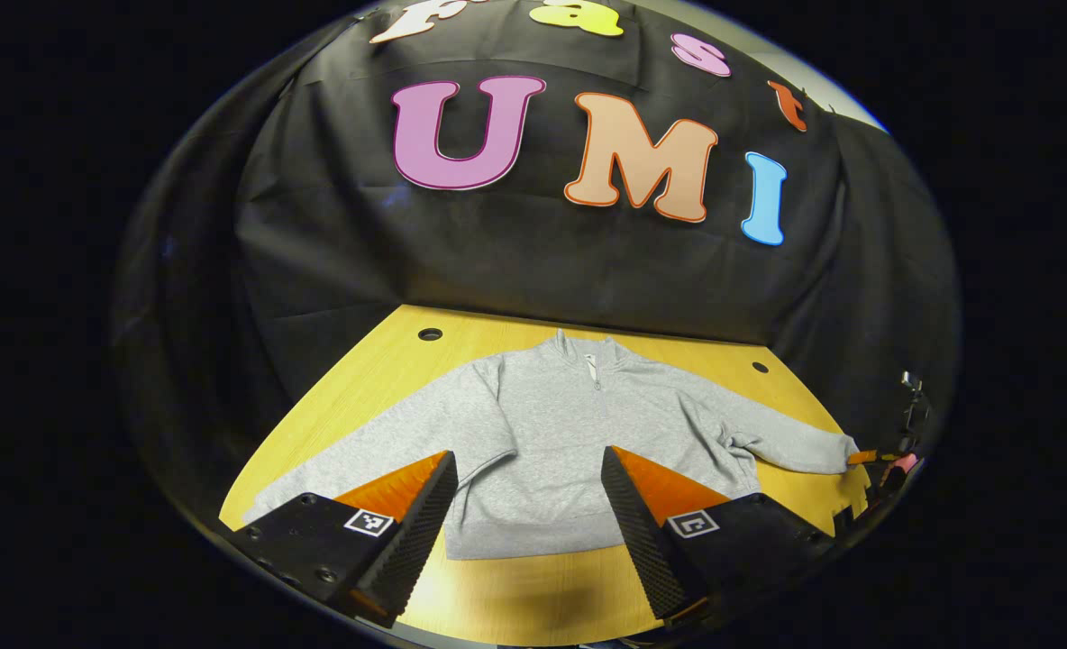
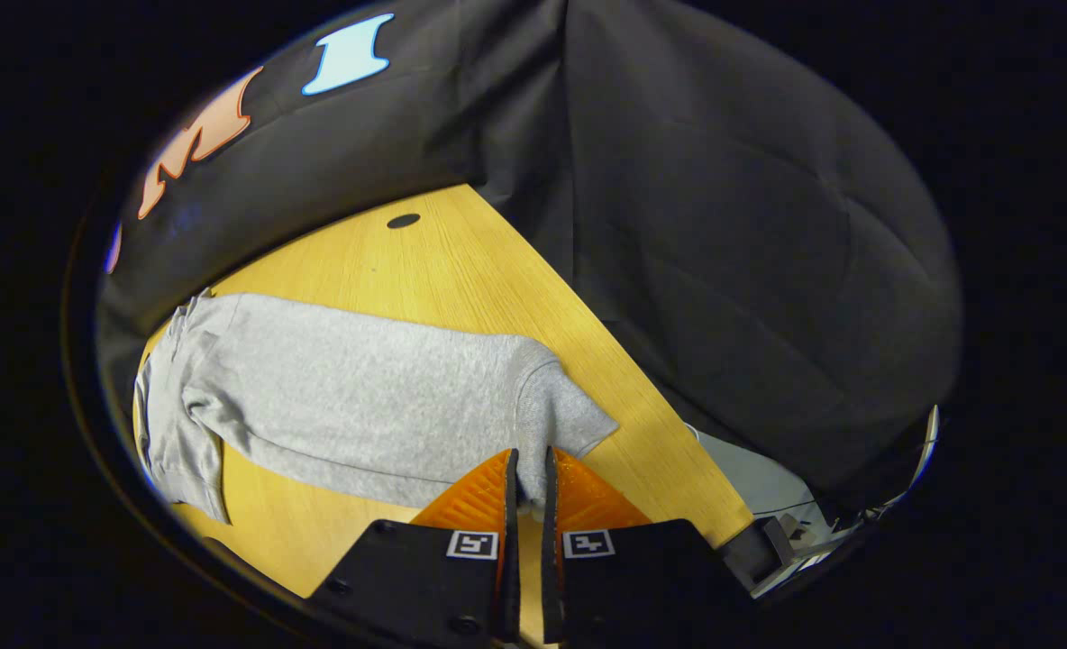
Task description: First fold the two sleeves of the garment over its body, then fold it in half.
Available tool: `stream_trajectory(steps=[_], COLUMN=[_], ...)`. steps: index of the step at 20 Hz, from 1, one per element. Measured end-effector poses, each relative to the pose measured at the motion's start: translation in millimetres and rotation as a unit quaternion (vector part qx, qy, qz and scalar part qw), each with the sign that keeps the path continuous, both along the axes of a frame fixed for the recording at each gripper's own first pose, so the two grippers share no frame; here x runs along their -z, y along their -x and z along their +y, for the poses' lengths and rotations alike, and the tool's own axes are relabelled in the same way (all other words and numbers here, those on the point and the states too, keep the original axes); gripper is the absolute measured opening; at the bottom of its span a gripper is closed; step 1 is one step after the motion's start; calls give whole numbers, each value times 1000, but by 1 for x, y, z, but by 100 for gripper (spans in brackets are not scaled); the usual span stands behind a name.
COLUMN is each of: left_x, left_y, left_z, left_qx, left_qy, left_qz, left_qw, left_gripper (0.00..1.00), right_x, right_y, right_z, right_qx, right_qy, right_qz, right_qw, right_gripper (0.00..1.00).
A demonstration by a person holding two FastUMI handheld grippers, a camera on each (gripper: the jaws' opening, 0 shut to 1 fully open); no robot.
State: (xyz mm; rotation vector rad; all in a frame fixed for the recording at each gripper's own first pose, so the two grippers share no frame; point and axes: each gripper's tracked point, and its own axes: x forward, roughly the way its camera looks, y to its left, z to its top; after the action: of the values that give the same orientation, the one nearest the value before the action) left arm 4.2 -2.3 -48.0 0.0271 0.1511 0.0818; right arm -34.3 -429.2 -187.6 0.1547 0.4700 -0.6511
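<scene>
Two grippers: left gripper with fingers wide apart and nothing between them; right gripper with fingers nearly together, clamped on the sleeve cuff.
Garment: grey quarter-zip sweatshirt, spread flat on the table, collar toward the booth wall, hem toward the left gripper.
Position to left gripper: sweatshirt body directly ahead of the open fingers, hem just beyond the fingertips, seen between them.
Sleeves: both stretched outward to the sides, not yet folded over the body.
Position to right gripper: right sleeve runs away from the fingertips across the table; cuff edge pinched between the two fingers.
Material: soft fleece-like knit, slightly mottled grey, ribbed band at cuff and hem, short zipper at the standing collar.
Table: yellow wooden table, smooth with fine grain, round dark holes near the far corners.
Finger pads: ridged, ribbed texture on the inner faces.
Left gripper view: whole sweatshirt, collar and both sleeves.
Right gripper view: close look at one sleeve and the table edge.
</scene>
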Motion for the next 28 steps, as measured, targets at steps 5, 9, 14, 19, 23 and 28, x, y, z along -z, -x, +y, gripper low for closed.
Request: stream_trajectory(steps=[5,9,14,19,23,28], left_x=[4,7,5,12,25,37], left_y=[1,-1,0,14,26,36], left_z=[16,28,52,94,127,161], left_qx=[16,34,48,37,14,-16], left_qy=[0,-11,-12,-17,3,28], left_qz=[3,7,7,18,26,30], left_qw=[1000,999,999,999,1000,999], left_gripper=[94,94,94,94,94,94], right_x=[-41,-73,-102,-125,-142,-149], right_y=[0,-7,-32,-72,-114,-163], right_z=[39,91,163,250,331,428], right_qx=[-2,-10,-41,-99,-165,-241], right_qy=[18,26,48,58,59,51], right_qz=[-44,-89,-116,-137,-152,-164], right_qw=[999,996,991,984,973,955], right_gripper=[12,12,12,12,12,12])
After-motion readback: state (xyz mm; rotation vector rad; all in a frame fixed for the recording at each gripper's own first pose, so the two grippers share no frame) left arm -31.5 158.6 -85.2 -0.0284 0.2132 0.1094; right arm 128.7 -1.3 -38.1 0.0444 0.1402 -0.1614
